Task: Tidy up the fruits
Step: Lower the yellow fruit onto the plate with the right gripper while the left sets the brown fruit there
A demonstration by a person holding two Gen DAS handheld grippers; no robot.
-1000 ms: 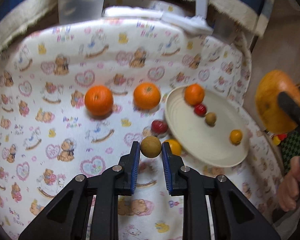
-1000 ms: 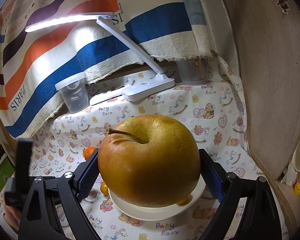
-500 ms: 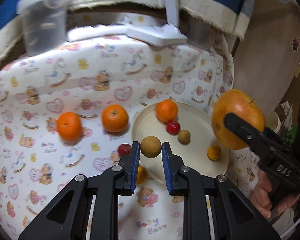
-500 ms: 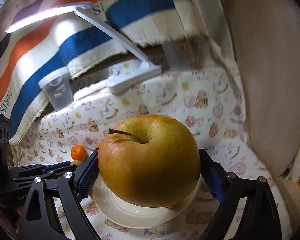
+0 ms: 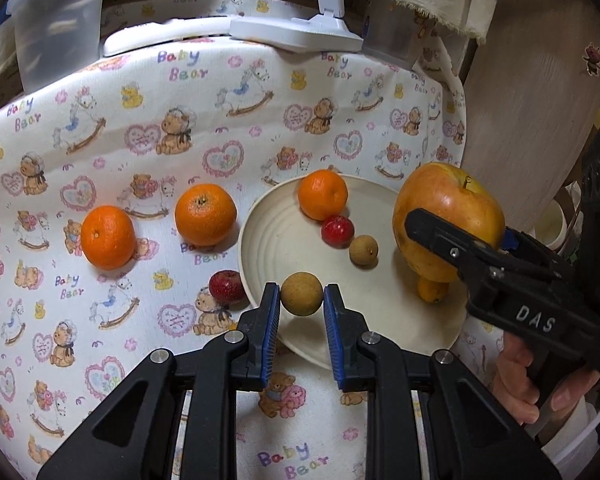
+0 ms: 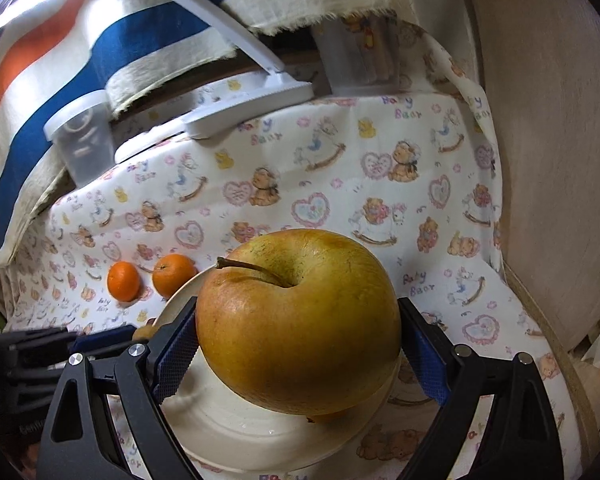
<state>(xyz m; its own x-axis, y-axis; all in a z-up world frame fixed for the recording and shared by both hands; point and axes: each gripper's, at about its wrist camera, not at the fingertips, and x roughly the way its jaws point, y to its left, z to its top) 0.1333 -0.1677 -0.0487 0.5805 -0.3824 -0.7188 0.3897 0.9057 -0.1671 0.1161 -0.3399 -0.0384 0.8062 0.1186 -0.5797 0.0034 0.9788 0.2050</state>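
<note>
Left hand-held gripper clamps small brown fruit over plate; right hand-held gripper grips big apple above plate.

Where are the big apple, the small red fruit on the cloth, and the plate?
big apple [image 6: 296, 320]: right wrist view, middle of its skin.
small red fruit [image 5: 226, 286]: left wrist view, its top.
plate [image 5: 268, 232]: left wrist view, bare inner wall.
</note>
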